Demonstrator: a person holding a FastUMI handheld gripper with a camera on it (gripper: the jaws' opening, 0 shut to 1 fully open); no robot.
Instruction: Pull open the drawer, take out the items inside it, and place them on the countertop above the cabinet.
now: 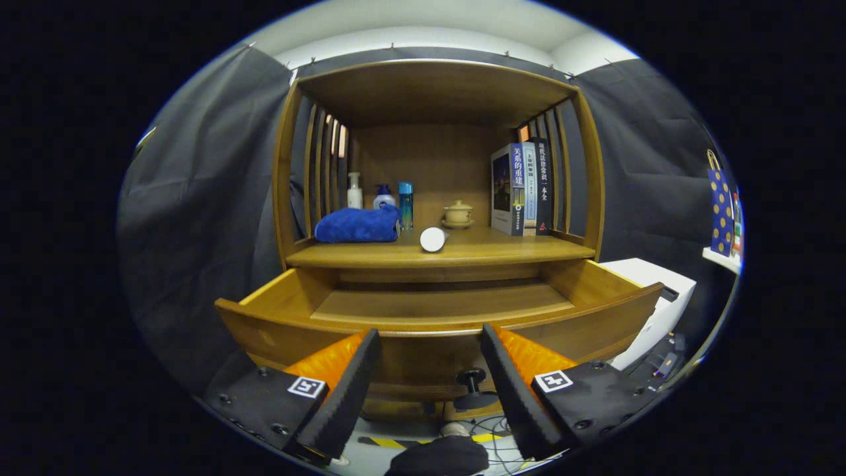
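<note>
My claw (429, 370) hangs wide and empty before the pulled-out wooden drawer (436, 324); its visible floor looks bare; the blue folded towel (357, 225) lies at the countertop's (502, 251) left edge; emptying seems done.

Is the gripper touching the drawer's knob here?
Apart. In the gripper view the open gripper holds nothing, and the knob sits between the spread fingers with clear gaps either side.
</note>
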